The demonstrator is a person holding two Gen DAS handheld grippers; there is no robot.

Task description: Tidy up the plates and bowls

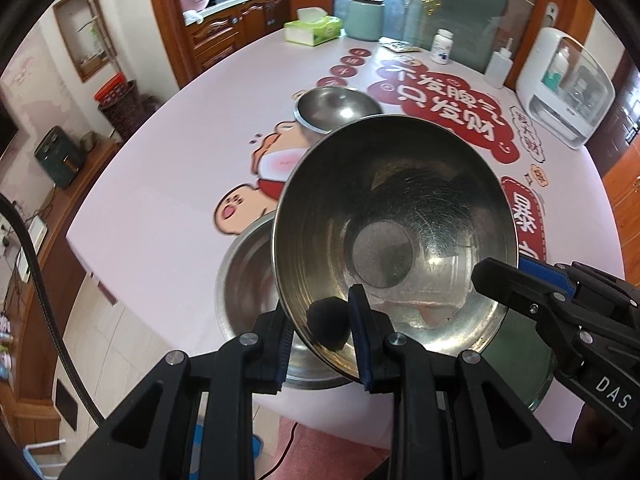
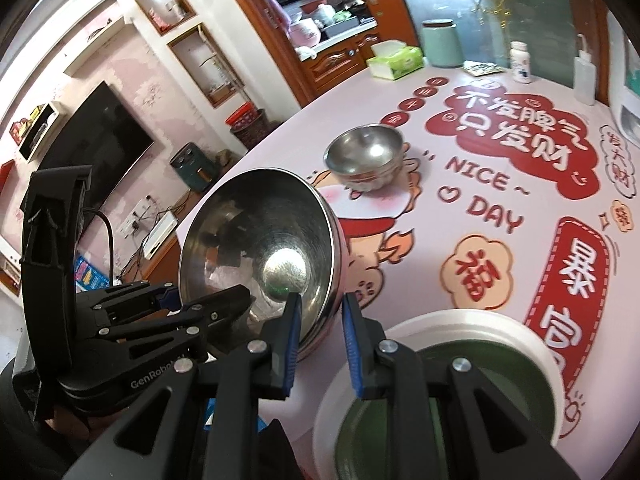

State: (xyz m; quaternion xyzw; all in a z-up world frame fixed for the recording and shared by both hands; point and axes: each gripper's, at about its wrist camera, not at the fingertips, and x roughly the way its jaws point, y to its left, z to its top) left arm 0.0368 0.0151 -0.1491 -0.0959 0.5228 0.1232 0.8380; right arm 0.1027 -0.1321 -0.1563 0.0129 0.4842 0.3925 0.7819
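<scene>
- Currently both the left hand-held gripper and right hand-held gripper pinch the rim of one tilted, shiny stainless-steel bowl.
- Uneven pulling could make it slip onto the pink printed tabletop.

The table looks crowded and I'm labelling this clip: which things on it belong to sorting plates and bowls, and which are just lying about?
Part of the job:
- steel bowl gripped at its rim by both grippers
- second steel bowl beneath it
- small steel bowls stacked farther back
- green-and-white dish

Lying about:
- tissue box
- mint canister
- pill bottle
- squeeze bottle
- white countertop appliance
</scene>
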